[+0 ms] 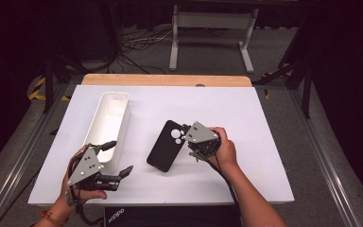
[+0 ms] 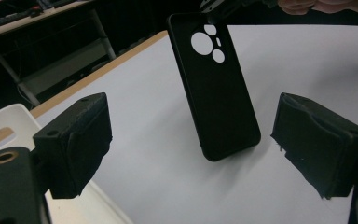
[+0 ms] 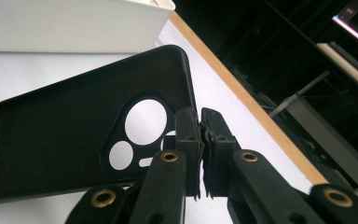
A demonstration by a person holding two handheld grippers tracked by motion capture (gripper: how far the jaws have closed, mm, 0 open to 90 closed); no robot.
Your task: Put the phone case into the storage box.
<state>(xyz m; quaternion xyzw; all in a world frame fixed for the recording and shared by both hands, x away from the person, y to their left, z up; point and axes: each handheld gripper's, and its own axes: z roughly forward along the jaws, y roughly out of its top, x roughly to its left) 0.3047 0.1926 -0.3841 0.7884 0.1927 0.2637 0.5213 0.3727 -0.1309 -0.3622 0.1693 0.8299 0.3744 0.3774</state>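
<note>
A black phone case (image 1: pixel 165 146) with round camera holes sits mid-table, tilted up at its camera end. My right gripper (image 1: pixel 187 135) is shut on the case's rim beside those holes; in the right gripper view the jaws pinch the edge (image 3: pixel 200 116) and the case's inner face (image 3: pixel 65 140) shows. Whether the case's low end touches the table I cannot tell. My left gripper (image 1: pixel 119 157) is at the front left, open with nothing between its jaws. It points at the case (image 2: pixel 216 93), well short of it, with the pads (image 2: pixel 74 140) wide apart.
A long white bin (image 1: pixel 106 125) lies at the left, its near end beside my left gripper. The white tabletop (image 1: pixel 246 109) has a wooden strip (image 1: pixel 165 79) along its far edge. Beyond it, a metal stand (image 1: pixel 212 28) and cables lie on the floor.
</note>
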